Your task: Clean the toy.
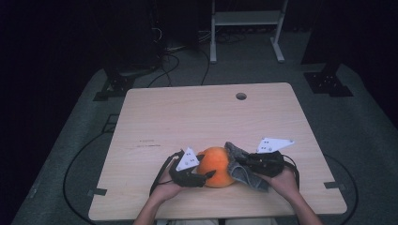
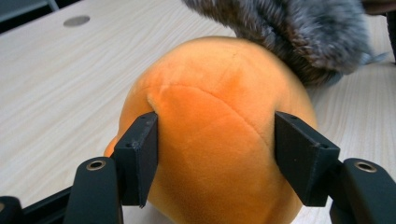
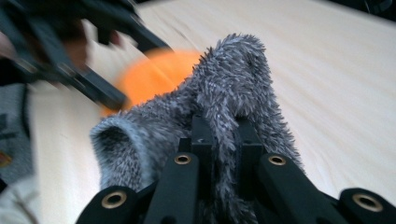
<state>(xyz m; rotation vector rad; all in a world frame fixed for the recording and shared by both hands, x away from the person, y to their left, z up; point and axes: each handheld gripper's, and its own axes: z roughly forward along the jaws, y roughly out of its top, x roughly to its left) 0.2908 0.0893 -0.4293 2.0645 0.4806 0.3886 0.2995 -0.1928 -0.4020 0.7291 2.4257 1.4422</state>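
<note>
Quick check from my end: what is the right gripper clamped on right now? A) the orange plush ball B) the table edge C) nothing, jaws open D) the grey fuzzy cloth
D: in the right gripper view, the right gripper has its jaws pinched shut on a fold of the grey fuzzy cloth.

A pale wooden table (image 1: pixel 197 122) with a round hole (image 1: pixel 241 96) near its far edge fills the middle of the high view. An orange plush ball (image 1: pixel 217 166) rests on it at lower centre, a grey furry cloth (image 1: pixel 241 166) touching the ball's right side.
</note>
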